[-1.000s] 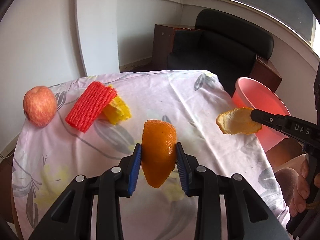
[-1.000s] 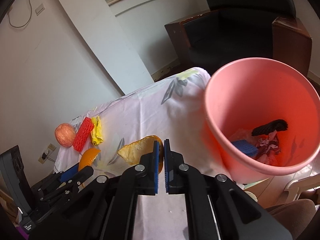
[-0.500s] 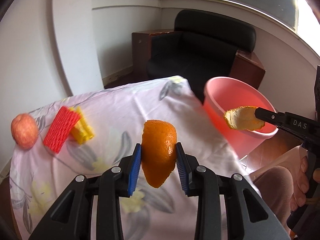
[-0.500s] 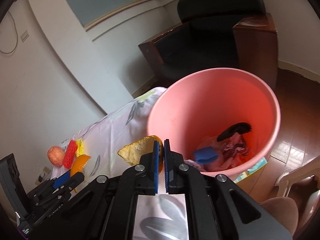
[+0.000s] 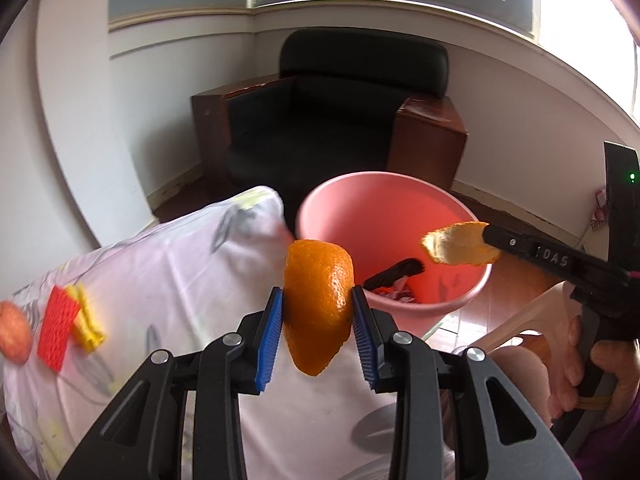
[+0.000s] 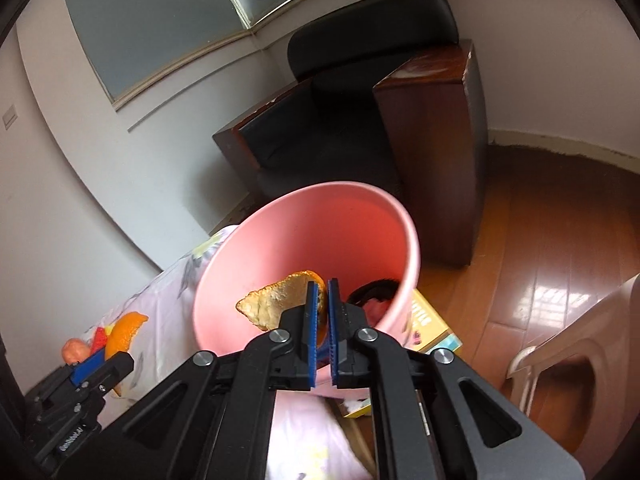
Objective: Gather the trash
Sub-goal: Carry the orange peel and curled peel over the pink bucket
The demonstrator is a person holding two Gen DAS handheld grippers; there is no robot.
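Both wrist views look down and forward, near the pink bucket: the left from over the table, the right closer above its rim.

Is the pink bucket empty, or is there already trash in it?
Not empty. The round pink plastic bucket already holds a black curved piece and some crumpled scraps at its bottom; most of it is unfilled.

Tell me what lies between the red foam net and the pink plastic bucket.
In the left wrist view, only bare floral tablecloth lies between the red foam net and the pink plastic bucket; the yellow piece adjoins the net's bucket side.
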